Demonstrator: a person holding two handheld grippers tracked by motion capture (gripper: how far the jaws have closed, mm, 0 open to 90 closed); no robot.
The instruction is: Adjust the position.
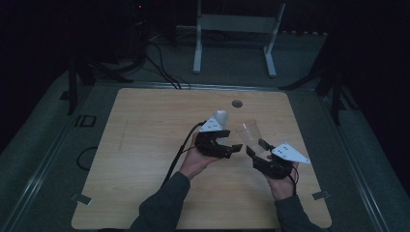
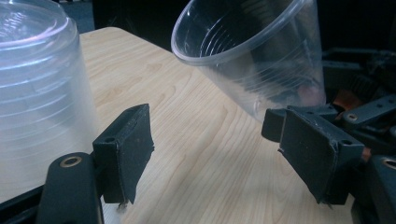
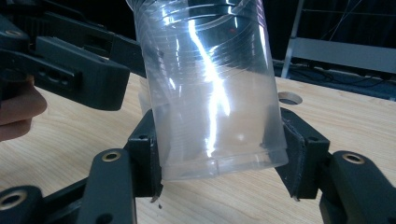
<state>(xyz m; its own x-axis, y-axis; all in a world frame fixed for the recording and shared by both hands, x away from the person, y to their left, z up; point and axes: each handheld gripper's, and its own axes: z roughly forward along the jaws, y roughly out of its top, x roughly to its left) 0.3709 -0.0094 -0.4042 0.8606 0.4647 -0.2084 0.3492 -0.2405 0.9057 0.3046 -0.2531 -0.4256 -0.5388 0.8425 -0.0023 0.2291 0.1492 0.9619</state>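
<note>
Nearest the lens: dark-sleeved forearms entering from the bottom edge, each hand carrying a black two-jaw gripper. Right gripper (image 1: 255,147): jaws clamped on the base of a clear ribbed plastic cup (image 3: 210,88), held off the pale wood-grain counter (image 1: 145,145), mouth tilted up and away toward the left gripper. Left gripper (image 1: 231,143): jaws partly open, nothing between the pads (image 2: 128,149), hovering close beside the held cup. Second clear plastic cup (image 2: 37,93), mouth down, probably standing on the counter just beside the left gripper's one jaw, though its rim lies out of frame. Round cable hole (image 1: 236,103) in the counter farther back; white metal frame (image 1: 237,29) on the floor beyond.

Progress, as judged: one cup picked up and presented; hand-over or stacking with the second cup not yet done.

Markings: "ID" on the floor left of the counter (image 1: 85,120); none legible on cups or grippers.
</note>
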